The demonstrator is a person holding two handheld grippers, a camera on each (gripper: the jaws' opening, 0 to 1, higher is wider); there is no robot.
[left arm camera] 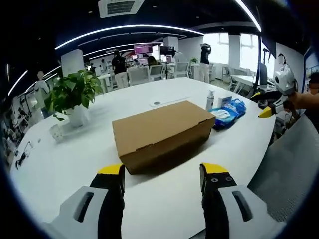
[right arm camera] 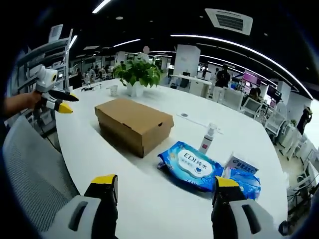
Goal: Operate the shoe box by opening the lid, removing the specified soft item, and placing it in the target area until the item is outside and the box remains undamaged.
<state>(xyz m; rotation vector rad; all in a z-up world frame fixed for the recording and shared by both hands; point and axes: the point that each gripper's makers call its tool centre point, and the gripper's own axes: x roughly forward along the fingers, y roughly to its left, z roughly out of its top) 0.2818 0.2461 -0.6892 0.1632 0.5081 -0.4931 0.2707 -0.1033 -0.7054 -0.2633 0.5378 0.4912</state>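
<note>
The left tongs (left arm camera: 163,185) have two black jaws capped with yellow tips, set in pale grey housings with dark oval slots. The right tongs (right arm camera: 163,191) look alike: black jaws, yellow tips, grey housings.

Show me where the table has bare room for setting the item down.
Bare tabletop lies between the shoe box and the near table edge, and between box and potted plant. Crowded: beside the blue wipes pack, spray bottle and small packets.

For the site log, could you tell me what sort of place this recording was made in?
Most likely an open-plan office: a large white table holding a closed cardboard shoe box and a potted plant, with rows of desks and monitors and standing people behind.
</note>
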